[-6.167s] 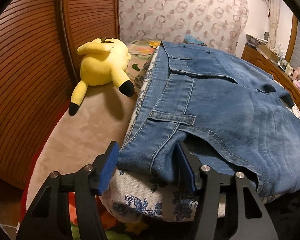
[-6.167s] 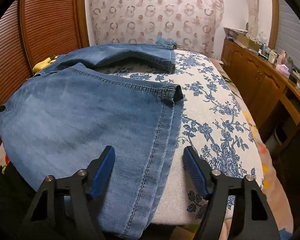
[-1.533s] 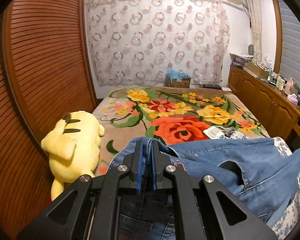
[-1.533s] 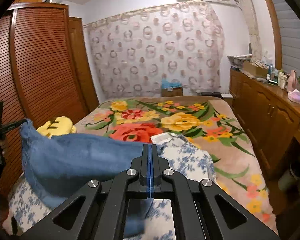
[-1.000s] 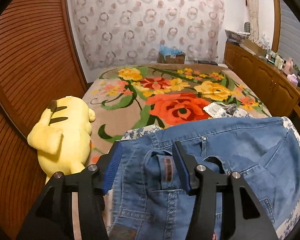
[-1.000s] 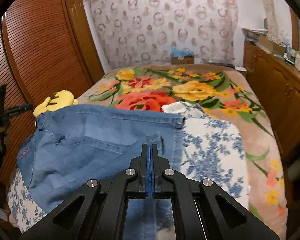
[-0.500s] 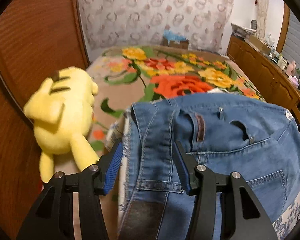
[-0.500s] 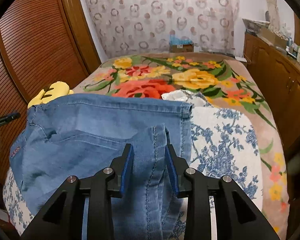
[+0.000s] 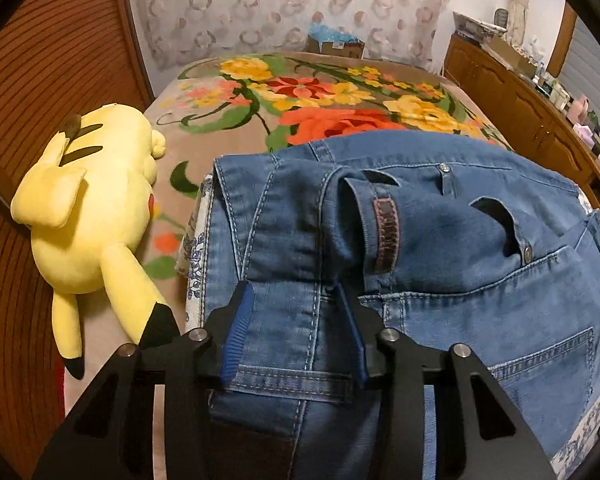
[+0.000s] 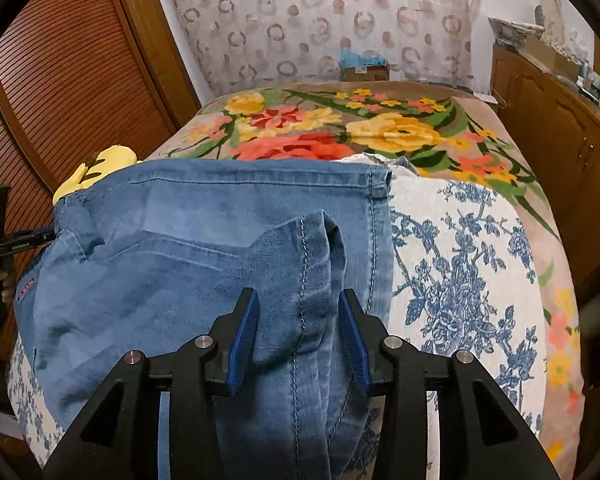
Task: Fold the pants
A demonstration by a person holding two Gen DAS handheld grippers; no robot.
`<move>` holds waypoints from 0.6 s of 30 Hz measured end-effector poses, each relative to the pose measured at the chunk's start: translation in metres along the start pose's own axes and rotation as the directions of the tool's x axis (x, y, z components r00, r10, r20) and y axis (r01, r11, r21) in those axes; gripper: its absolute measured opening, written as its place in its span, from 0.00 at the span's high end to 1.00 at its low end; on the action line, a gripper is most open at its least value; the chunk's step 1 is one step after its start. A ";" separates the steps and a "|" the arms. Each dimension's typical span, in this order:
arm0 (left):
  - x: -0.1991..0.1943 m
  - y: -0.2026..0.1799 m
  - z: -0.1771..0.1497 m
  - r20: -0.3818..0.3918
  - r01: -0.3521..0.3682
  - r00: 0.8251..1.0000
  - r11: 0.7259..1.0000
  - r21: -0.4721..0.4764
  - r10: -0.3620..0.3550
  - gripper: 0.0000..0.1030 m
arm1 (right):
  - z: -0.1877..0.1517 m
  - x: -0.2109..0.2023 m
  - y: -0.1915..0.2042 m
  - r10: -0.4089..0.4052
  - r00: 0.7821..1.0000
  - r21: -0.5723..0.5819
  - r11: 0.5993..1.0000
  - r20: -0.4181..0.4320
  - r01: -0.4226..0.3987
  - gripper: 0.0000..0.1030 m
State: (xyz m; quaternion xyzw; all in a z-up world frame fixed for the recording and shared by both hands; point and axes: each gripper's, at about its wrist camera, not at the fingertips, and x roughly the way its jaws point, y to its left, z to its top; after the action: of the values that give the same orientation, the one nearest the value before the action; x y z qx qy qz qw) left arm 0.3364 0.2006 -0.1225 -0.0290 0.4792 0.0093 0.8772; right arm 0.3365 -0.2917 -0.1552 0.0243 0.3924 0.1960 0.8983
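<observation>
The blue jeans [image 9: 440, 248] lie folded over on a blue-and-white floral cushion [image 10: 460, 264] on the bed. In the left wrist view the waistband end with a brown label and belt loops lies on top. My left gripper [image 9: 296, 328] is open, its blue pads either side of the jeans' left edge. In the right wrist view the jeans [image 10: 172, 256] show a folded hem end with a raised crease. My right gripper [image 10: 296, 336] is open around that crease. The left gripper [image 10: 4, 240] shows at the far left edge.
A yellow plush toy [image 9: 88, 216] lies left of the cushion beside the brown slatted wardrobe [image 9: 32, 80]. A flower-patterned blanket [image 10: 340, 128] covers the bed behind. Wooden cabinets [image 10: 560, 120] run along the right. A patterned curtain [image 10: 320, 20] hangs at the back.
Both grippers carried the jeans' near end over and laid it down, then opened. In the last half second both have drawn back a little and opened wider.
</observation>
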 end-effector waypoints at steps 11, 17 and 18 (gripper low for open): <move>-0.002 -0.006 -0.005 0.027 0.003 1.000 1.000 0.023 -0.004 0.85 | -0.004 0.008 0.001 0.006 1.000 -0.001 1.000 -0.016 -0.006 0.58; -0.031 -0.001 -0.005 0.105 -0.032 0.994 0.999 0.005 0.031 0.91 | -0.007 0.007 0.000 0.007 1.000 -0.004 1.000 -0.010 -0.007 0.58; -0.039 0.000 -0.004 0.125 -0.034 0.992 0.999 0.000 0.034 0.91 | -0.007 0.008 0.001 0.006 1.000 -0.004 1.000 -0.009 -0.006 0.58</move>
State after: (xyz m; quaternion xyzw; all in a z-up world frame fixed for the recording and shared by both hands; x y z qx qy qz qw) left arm 0.3122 0.2005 -0.0921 -0.0194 0.4240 0.0254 0.9051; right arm 0.3358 -0.2885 -0.1652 0.0226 0.3958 0.1996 0.8961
